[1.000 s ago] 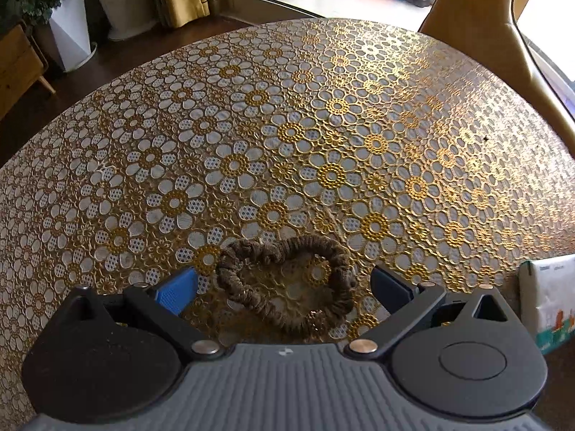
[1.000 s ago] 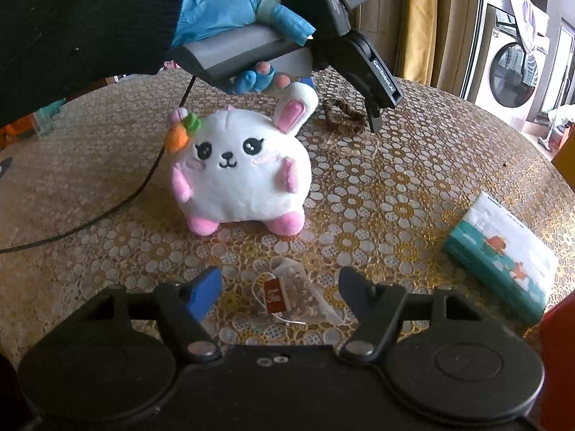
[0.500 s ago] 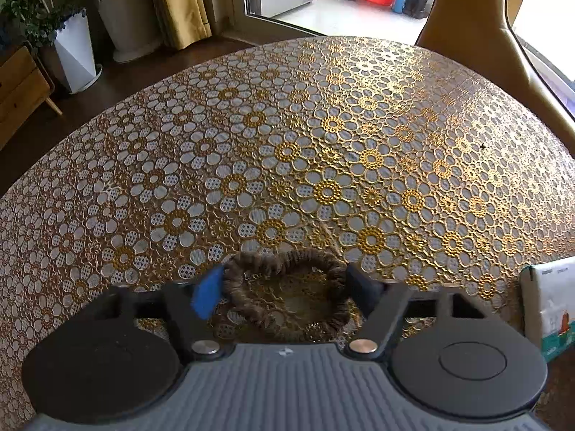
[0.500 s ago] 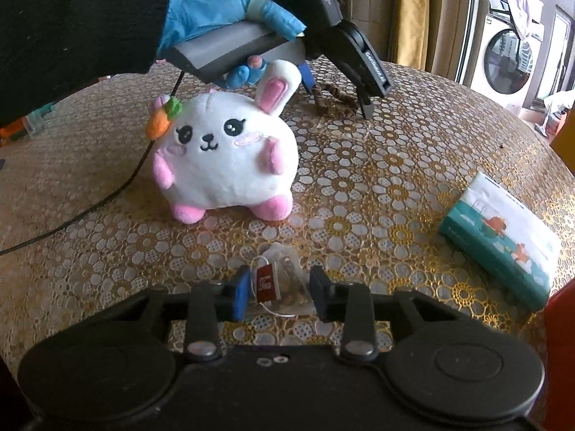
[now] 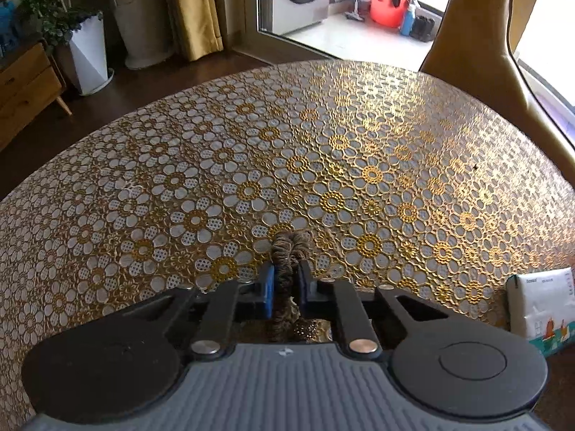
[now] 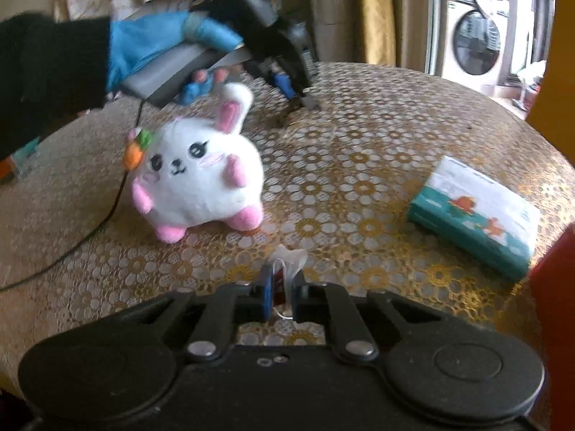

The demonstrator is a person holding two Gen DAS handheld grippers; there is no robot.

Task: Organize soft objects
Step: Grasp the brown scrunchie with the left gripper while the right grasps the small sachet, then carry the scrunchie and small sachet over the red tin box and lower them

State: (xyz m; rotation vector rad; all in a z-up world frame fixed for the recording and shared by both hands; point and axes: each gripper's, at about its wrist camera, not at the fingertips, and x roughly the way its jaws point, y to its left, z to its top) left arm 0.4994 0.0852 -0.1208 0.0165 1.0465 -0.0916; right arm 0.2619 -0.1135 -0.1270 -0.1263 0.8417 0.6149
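Brown scrunchie [image 5: 287,251] squeezed flat; clear sachet [image 6: 287,262] pinched — white bunny [image 6: 197,176] upright.

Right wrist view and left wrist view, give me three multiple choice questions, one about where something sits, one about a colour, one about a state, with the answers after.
1. In the right wrist view, where does the tissue pack lie relative to the plush bunny?
A. To its right, apart from it
B. On top of it
C. Leaning against its left side

2. What colour are the bunny's feet?
A. Green
B. Pink
C. Black

3. What is the left tool doing with the brown scrunchie?
A. Hovering open above it
B. Shut on it, squeezing it narrow
C. Resting beside it

Answers: 1 A, bare tablecloth lies between them. 2 B, both feet show pink at the bunny's base. 3 B, the scrunchie is squeezed between the pads.
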